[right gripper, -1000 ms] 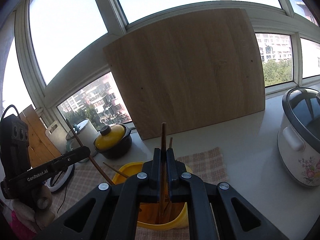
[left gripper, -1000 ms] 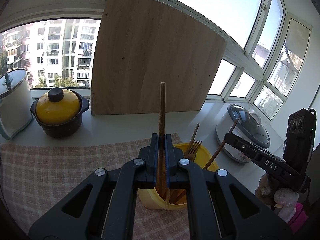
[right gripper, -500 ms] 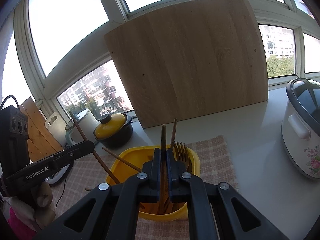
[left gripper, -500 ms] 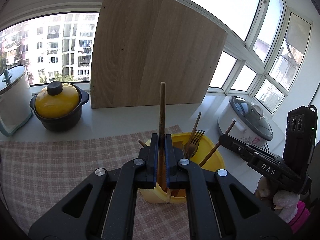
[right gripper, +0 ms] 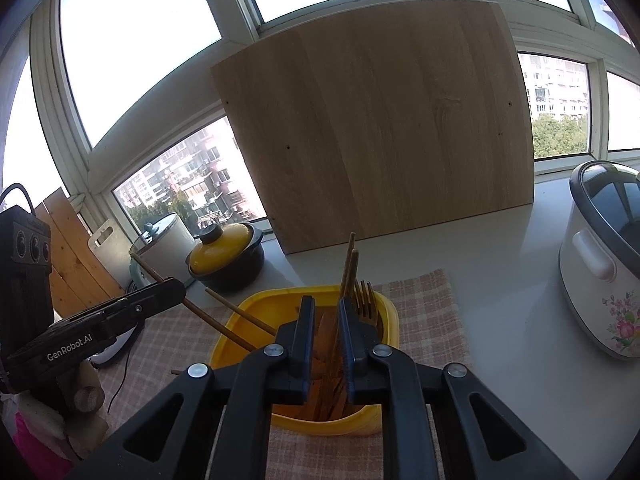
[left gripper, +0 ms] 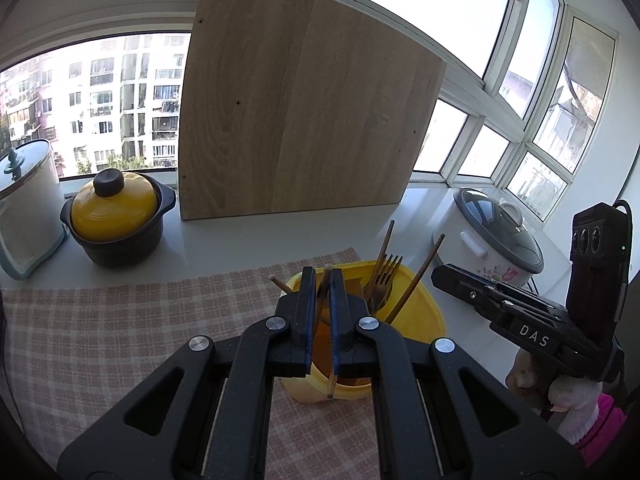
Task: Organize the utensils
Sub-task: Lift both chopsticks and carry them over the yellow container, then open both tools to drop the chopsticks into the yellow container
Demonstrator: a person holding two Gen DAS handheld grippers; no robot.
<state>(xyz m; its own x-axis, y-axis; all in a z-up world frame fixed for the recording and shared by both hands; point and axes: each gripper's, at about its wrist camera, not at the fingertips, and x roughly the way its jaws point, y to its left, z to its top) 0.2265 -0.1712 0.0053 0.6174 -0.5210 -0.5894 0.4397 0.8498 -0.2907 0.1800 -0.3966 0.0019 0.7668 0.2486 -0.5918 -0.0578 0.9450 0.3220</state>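
A yellow utensil holder [left gripper: 416,312] [right gripper: 256,312] stands on the checked cloth [left gripper: 120,320]. It holds a wooden fork [left gripper: 386,276] [right gripper: 366,300] and several wooden chopsticks [right gripper: 348,264]. My left gripper [left gripper: 323,276] hovers right over the holder, jaws slightly parted, with a chopstick [left gripper: 325,292] sliding down loose between them. My right gripper [right gripper: 325,304] is over the holder too, jaws parted, with chopsticks standing loose in the gap. Each gripper shows in the other's view: the right one [left gripper: 440,274] and the left one [right gripper: 176,286].
A large wooden board [left gripper: 304,120] leans on the window. A yellow-lidded black pot [left gripper: 116,216] and a white lidded container [left gripper: 24,200] stand at the left. A white rice cooker [left gripper: 492,236] [right gripper: 600,264] stands at the right on the white counter.
Both grippers have opened slightly and dropped closer to the holder. The chopsticks they held upright have slipped down into the yellow holder.
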